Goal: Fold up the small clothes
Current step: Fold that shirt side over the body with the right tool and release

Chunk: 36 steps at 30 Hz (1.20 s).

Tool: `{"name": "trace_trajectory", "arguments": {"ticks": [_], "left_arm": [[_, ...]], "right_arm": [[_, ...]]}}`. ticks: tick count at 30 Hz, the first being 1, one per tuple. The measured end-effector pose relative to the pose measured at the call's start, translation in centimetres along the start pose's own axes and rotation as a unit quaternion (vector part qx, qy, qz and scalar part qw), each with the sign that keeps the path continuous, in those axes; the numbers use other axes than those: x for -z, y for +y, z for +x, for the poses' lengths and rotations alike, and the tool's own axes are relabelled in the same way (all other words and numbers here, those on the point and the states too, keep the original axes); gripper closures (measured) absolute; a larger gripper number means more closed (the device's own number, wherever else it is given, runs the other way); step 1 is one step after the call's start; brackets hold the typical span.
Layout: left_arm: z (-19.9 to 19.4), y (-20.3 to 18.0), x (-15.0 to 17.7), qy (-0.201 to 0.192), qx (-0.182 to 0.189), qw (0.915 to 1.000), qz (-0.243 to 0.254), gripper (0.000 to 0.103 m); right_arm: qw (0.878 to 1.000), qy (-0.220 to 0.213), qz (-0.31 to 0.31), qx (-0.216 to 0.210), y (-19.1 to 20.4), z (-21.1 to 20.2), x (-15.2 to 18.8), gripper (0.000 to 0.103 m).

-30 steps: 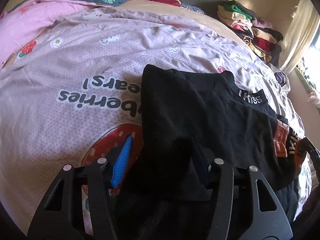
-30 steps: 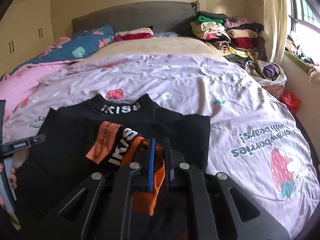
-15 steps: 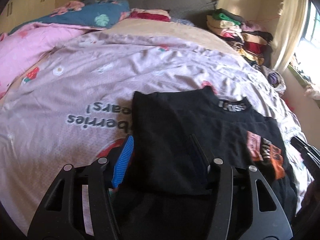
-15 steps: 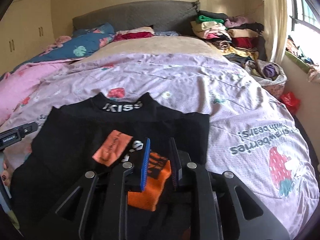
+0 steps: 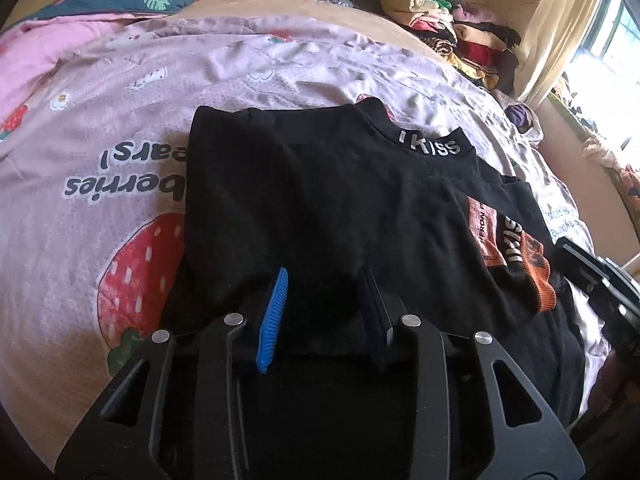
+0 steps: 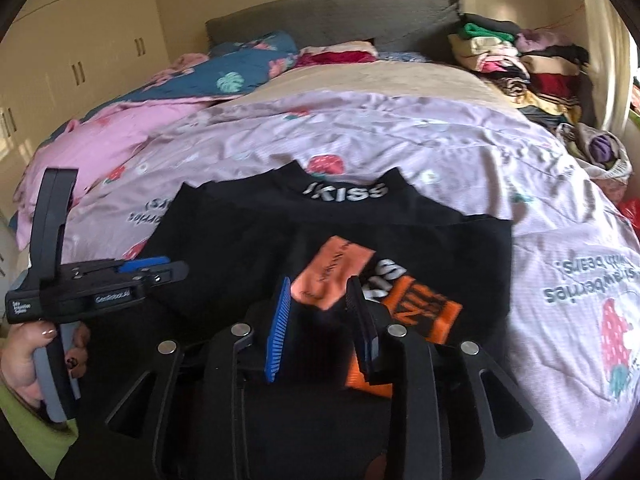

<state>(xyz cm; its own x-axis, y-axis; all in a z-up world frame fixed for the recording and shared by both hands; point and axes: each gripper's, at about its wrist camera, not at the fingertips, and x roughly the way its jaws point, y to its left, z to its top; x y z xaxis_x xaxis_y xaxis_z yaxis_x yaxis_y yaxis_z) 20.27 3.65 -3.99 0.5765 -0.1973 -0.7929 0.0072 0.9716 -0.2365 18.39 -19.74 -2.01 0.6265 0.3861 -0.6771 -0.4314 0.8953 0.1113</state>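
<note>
A black top with a white "IKISS" collar and an orange print lies flat on the lilac strawberry quilt. It also shows in the right wrist view, with the collar far and the orange print near. My left gripper is open and empty over the top's near left edge; it shows from the side in the right wrist view. My right gripper is open and empty above the orange print; its body shows in the left wrist view.
A stack of folded clothes stands at the head of the bed on the right. Pillows and a pink blanket lie at the far left. A grey headboard and cupboards are behind. A window is on the right.
Both grippers have let go of the top's folded sides and opened wider. The top now lies flat, and both grippers have drawn back a little.
</note>
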Motion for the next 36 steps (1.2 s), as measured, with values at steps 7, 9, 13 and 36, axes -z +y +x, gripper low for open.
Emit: {"name": "trace_trajectory", "arguments": {"ticks": [7, 9, 13, 36], "left_arm": [[0.0, -0.2, 0.2, -0.002, -0.004, 1.0000, 0.007, 0.074], [0.0, -0.2, 0.2, -0.002, -0.004, 1.0000, 0.006, 0.074], [-0.1, -0.3, 0.4, -0.003, -0.006, 0.9999, 0.010, 0.074], [-1.4, -0.6, 0.6, -0.011, -0.005, 0.9999, -0.007, 0.067]], "right_arm": [[1.000, 0.017, -0.022, -0.013, 1.8, 1.3, 0.6, 0.069], [0.999, 0.029, -0.029, 0.003, 1.9, 2.2, 0.9, 0.067], [0.996, 0.072, -0.029, 0.031, 0.9, 4.3, 1.7, 0.066], [0.999, 0.045, 0.013, 0.011, -0.7, 1.8, 0.8, 0.031]]}}
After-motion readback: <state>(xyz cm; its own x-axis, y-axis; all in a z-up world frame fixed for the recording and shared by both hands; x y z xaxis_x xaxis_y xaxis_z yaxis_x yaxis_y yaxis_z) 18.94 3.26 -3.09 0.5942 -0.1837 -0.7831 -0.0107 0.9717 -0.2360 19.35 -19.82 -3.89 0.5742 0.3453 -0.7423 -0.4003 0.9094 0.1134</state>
